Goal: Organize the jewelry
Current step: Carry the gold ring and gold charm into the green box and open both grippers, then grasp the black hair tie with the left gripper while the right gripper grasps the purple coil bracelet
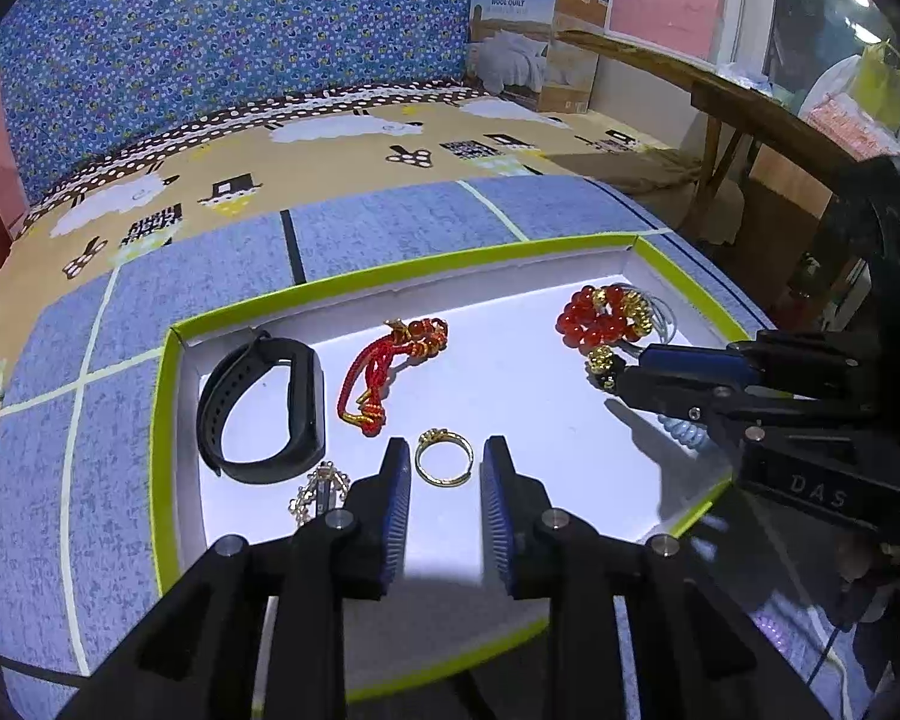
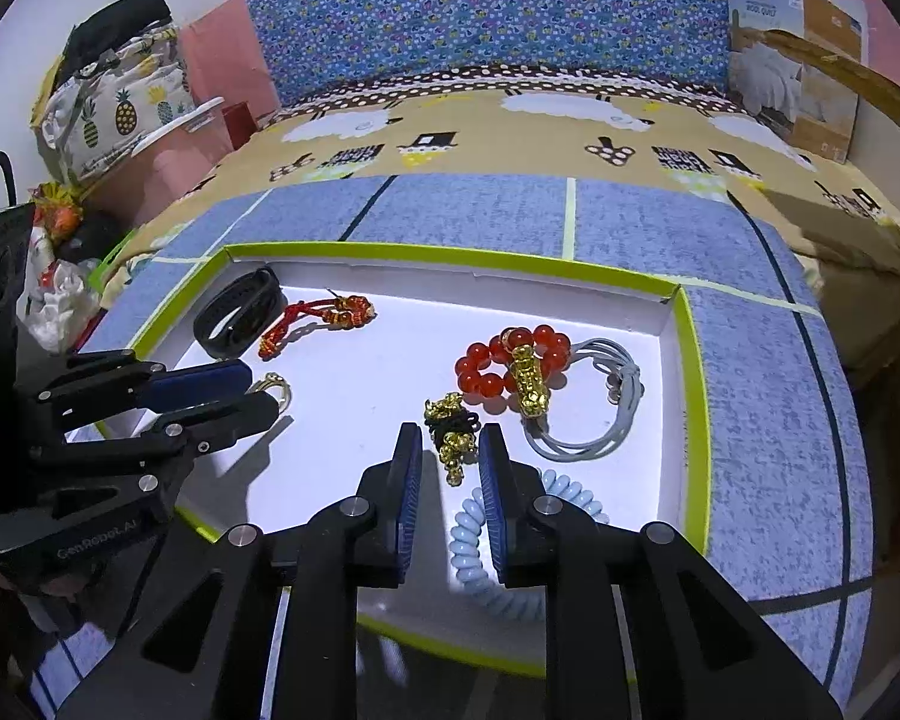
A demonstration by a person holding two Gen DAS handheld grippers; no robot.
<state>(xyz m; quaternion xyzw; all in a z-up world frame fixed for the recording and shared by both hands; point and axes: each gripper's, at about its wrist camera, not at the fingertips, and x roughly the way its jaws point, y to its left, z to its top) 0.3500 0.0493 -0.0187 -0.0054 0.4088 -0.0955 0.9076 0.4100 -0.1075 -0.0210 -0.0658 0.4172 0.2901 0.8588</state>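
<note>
A white tray with a green rim [image 1: 168, 372] [image 2: 693, 396] holds the jewelry. My left gripper [image 1: 445, 459] is open, its fingers either side of a gold ring [image 1: 444, 463], just short of it. A black wristband [image 1: 258, 414] [image 2: 237, 315], a red cord bracelet [image 1: 390, 366] [image 2: 318, 318] and a small gold chain piece [image 1: 321, 495] lie near it. My right gripper [image 2: 450, 450] is open around a black cord with gold charms [image 2: 453, 432]. A red bead bracelet with gold charm [image 2: 513, 369] [image 1: 606, 315], a grey cord [image 2: 594, 414] and a pale blue spiral hair tie [image 2: 480, 540] lie close by.
The tray sits on a blue checked cloth [image 1: 360, 228] over a sheep-print sheet. A wool quilt box [image 1: 534, 42] stands at the back. A wooden frame [image 1: 750, 108] is at the right. Bags and clutter [image 2: 114, 96] are piled at the left.
</note>
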